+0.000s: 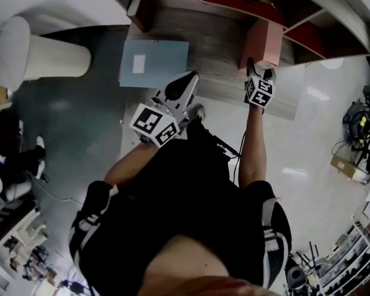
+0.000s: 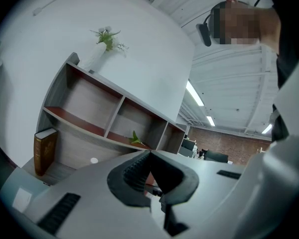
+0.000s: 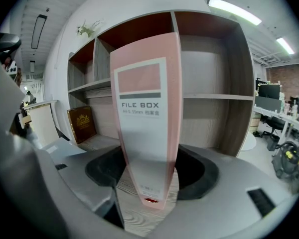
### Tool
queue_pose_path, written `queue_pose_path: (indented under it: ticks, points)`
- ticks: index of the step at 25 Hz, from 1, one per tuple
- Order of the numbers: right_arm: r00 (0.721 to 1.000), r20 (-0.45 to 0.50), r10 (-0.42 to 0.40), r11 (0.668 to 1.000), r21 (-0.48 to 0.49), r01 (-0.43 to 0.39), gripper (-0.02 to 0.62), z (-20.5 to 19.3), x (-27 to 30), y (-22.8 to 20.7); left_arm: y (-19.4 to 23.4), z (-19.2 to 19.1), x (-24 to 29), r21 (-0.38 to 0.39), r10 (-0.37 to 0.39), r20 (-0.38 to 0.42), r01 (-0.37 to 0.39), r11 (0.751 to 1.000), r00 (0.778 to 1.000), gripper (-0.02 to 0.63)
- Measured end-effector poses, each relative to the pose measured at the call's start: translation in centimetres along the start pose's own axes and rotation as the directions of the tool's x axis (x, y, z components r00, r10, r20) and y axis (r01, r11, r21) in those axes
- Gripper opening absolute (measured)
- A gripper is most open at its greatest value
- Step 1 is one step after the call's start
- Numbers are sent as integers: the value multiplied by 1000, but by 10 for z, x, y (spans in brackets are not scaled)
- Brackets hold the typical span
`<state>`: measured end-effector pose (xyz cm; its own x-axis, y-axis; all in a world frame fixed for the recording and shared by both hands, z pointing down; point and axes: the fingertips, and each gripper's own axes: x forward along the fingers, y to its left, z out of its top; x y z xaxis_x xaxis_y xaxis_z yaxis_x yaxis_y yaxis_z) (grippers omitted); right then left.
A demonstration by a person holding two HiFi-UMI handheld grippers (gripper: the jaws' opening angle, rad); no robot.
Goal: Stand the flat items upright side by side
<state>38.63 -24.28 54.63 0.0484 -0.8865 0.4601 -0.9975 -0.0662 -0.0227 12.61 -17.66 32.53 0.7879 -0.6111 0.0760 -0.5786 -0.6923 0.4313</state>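
R gripper [image 1: 259, 78]: jaws wide, closed on lower end of pink file box [image 3: 147, 108]. Box upright, spine twd camera, base on wood-grain ledge [image 1: 219, 73] in front of shelf unit [image 3: 217, 96]. L gripper [image 2: 150, 158]: jaws fully together, nothing betw them, held off ledge. Blue file box [image 1: 154, 63] flat on ledge, well apart to L of pink one. Brown book [image 3: 81, 124] upright on shelf.
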Motion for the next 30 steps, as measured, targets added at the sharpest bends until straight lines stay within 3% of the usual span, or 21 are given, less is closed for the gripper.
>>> queue_pose_path:
  ticks: [16, 20, 25, 30]
  points:
    - [1000, -7, -19, 1000, 5, 19, 324, 11, 18, -6, 9, -7, 6, -10, 42, -15, -43, 999, 999, 21]
    - [998, -7, -57, 998, 5, 57, 334, 8, 13, -9, 9, -7, -2, -5, 54, -15, -54, 999, 998, 21]
    - [995, -22, -92, 995, 23, 93, 341, 0, -6, -2, 9, -6, -24, 1, 68, -6, -68, 998, 998, 23]
    - [994, -21, -110, 988, 107, 111, 341, -9, -53, 19, 5, -3, -61, 9, 73, 17, -73, 997, 997, 23]
